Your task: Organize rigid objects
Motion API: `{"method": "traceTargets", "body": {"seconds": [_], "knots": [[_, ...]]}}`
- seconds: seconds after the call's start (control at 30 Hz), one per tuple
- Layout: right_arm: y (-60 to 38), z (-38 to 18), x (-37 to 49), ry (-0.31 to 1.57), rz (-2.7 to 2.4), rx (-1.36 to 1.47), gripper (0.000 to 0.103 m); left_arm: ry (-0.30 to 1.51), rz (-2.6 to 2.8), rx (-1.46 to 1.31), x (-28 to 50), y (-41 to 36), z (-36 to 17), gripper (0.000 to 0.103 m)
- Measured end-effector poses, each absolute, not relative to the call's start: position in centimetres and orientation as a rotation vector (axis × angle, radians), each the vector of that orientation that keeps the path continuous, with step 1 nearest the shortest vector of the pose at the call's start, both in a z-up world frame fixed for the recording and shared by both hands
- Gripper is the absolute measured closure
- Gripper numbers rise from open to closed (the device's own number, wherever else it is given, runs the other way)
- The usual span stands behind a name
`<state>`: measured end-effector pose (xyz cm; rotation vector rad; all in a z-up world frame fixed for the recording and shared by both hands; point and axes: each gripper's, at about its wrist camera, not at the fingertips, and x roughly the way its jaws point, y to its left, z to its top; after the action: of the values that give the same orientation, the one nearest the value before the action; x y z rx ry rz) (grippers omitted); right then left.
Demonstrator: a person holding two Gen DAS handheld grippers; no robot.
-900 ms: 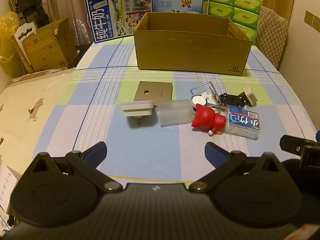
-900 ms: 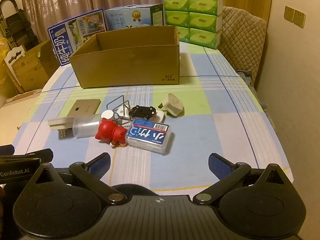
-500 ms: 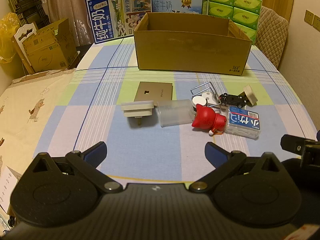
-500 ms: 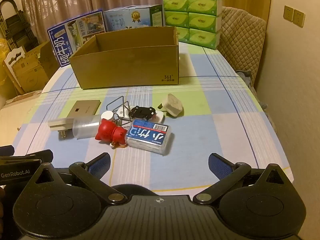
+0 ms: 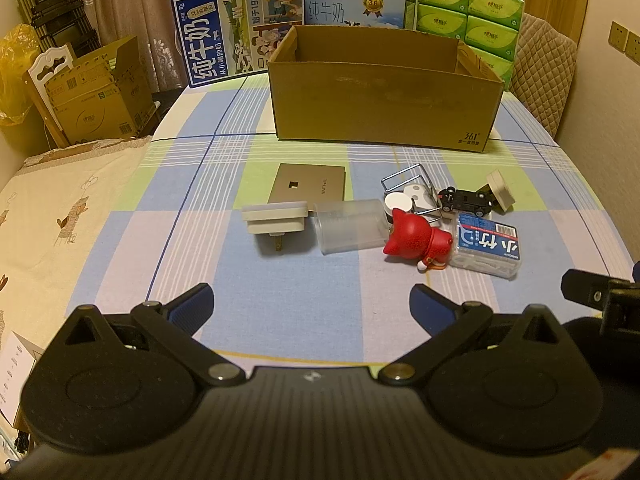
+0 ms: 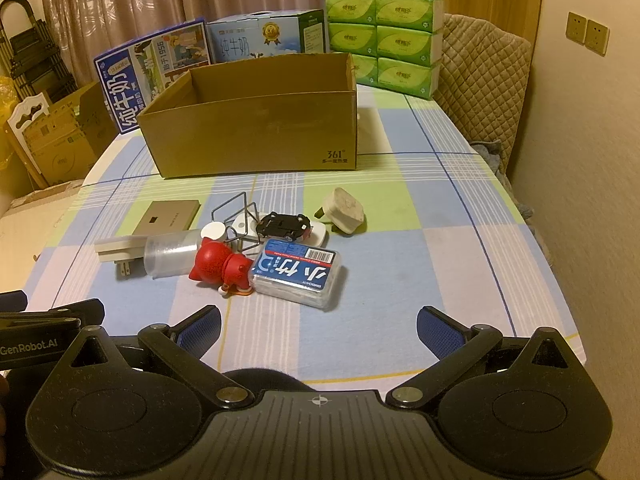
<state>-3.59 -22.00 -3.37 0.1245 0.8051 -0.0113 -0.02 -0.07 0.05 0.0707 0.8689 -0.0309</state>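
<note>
Several small objects lie in a cluster on the checked tablecloth: a red cat figure (image 5: 416, 238) (image 6: 218, 266), a clear box with a blue label (image 5: 488, 245) (image 6: 297, 272), a clear plastic cup on its side (image 5: 351, 226) (image 6: 172, 251), a beige plug adapter (image 5: 275, 221) (image 6: 116, 250), a flat gold panel (image 5: 308, 182) (image 6: 167, 217), a black toy car (image 5: 464, 200) (image 6: 285, 225), a wire stand (image 5: 412, 186) (image 6: 237, 214) and a white plug (image 5: 500, 195) (image 6: 344, 216). An open cardboard box (image 5: 384, 92) (image 6: 256, 120) stands behind them. My left gripper (image 5: 310, 306) and right gripper (image 6: 318, 326) are open and empty, near the front edge.
Milk cartons (image 5: 240, 28) (image 6: 154, 72) and green tissue packs (image 5: 470, 12) (image 6: 384, 44) stand behind the box. A quilted chair (image 6: 484, 80) is at the right. Another cardboard box (image 5: 96, 88) sits beyond the table's left side.
</note>
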Motion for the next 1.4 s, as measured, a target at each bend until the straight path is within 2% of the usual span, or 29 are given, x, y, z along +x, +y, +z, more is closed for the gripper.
{"method": "traceTargets", "body": {"seconds": [0.63,0.8,0.93,1.07,1.23,1.4], "knots": [[-23.2,-2.9,-3.1,0.84,0.059,0.202,0.002,0.85,-0.16,-0.039,0.6,1.3,1.3,0.0],[-22.7,-1.8,-2.2,0.78,0.139,0.056,0.002,0.875,-0.13,0.074,2.6,2.5,1.7,0.0],[-22.6,-1.8,-0.6,0.757,0.223,-0.052,0.002,0.824,-0.16,0.102,4.3,4.0,1.4,0.0],[-22.7,-2.8,1.5,0.763,0.333,-0.158,0.002,0.801,-0.139,0.196,6.1,4.7,-0.5,0.0],[-23.0,-4.6,3.8,0.787,0.43,-0.27,0.002,0.859,-0.155,0.203,8.5,5.7,-3.9,0.0],[-23.6,-6.8,5.9,0.829,0.524,-0.318,0.002,0.83,-0.183,0.192,10.2,5.8,-5.8,0.001]]}}
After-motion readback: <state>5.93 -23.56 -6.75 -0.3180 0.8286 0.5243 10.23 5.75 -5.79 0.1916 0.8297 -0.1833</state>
